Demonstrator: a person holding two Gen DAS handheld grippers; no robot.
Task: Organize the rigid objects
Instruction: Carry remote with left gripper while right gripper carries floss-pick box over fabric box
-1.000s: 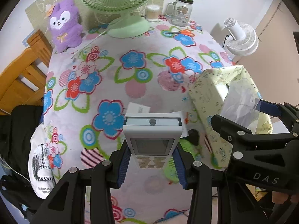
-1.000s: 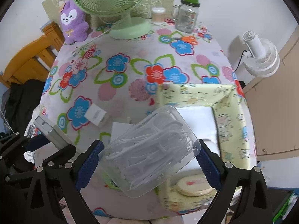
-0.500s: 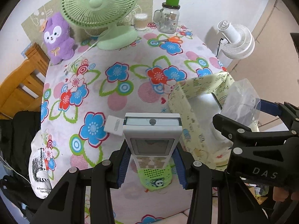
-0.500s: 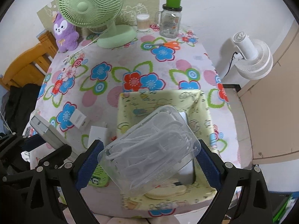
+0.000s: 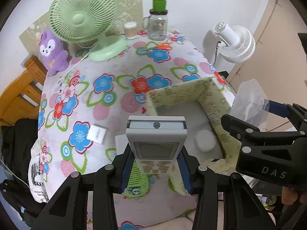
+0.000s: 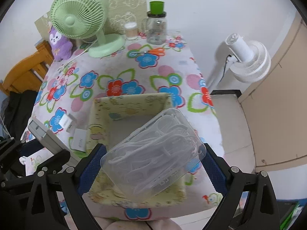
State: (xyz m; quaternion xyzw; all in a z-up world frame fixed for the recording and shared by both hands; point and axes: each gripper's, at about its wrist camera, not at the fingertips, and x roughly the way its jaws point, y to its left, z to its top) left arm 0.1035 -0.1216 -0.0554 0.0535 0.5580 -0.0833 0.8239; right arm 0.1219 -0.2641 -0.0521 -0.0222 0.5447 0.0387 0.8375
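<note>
The left tongs (image 5: 156,169) are clenched on a grey remote control (image 5: 156,140), held upright at lower centre of the left wrist view, its screen facing the camera and its lower buttons between the blue pads. Behind it, right of centre, a yellow patterned box (image 5: 216,103) sits open on the flowered surface (image 5: 107,61), with a white oval case (image 5: 205,140) lying inside. A small white block (image 5: 96,137) lies on the surface left of the remote, and a green item (image 5: 135,182) shows below it, partly hidden by the tongs.

In the right wrist view the right tongs (image 6: 152,163) are grasping a clear plastic case (image 6: 153,153) full of white floss picks, tilted, at lower centre of the frame in front of the open box (image 6: 130,100). The remote appears at the left edge. A white card (image 6: 79,141) lies just left of the box.

At the top of the frame stand a green fan (image 6: 80,19), a purple plush toy (image 6: 59,44), a small jar (image 6: 131,31) and a glass jar with a green lid (image 6: 156,25). A white fan (image 6: 247,59) stands off the surface at upper right
</note>
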